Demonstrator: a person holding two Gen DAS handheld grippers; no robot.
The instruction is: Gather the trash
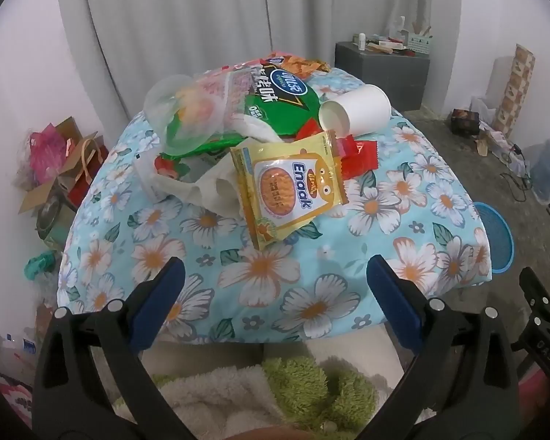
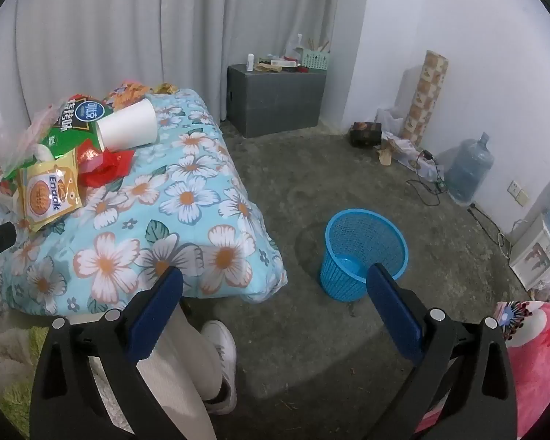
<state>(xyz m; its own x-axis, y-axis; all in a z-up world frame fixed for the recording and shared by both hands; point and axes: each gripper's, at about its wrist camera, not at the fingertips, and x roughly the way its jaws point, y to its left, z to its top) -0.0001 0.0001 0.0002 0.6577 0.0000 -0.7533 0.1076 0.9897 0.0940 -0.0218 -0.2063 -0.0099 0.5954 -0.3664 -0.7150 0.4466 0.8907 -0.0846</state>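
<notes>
Your left gripper (image 1: 275, 271) & right gripper (image 2: 275, 282): both released, empty. Trash pile w/ yellow Enaak snack packet (image 1: 288, 187) on floral-covered counter (image 1: 311, 293), apparently loose; blue mesh plastic basket (image 2: 365, 253) on floor beside.

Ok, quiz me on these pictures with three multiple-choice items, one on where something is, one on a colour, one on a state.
1. Where is the blue basket?
A. on the floor beside the bed
B. on the grey cabinet
C. on the floral cover

2. What colour is the Enaak packet?
A. purple
B. yellow
C. black

3. How is the white paper cup resting?
A. upright
B. on its side
C. crushed flat

Answers: 1 A, it stands on the bare floor right of the floral cover. 2 B, its wrapper is yellow. 3 B, its open mouth faces sideways.
</notes>
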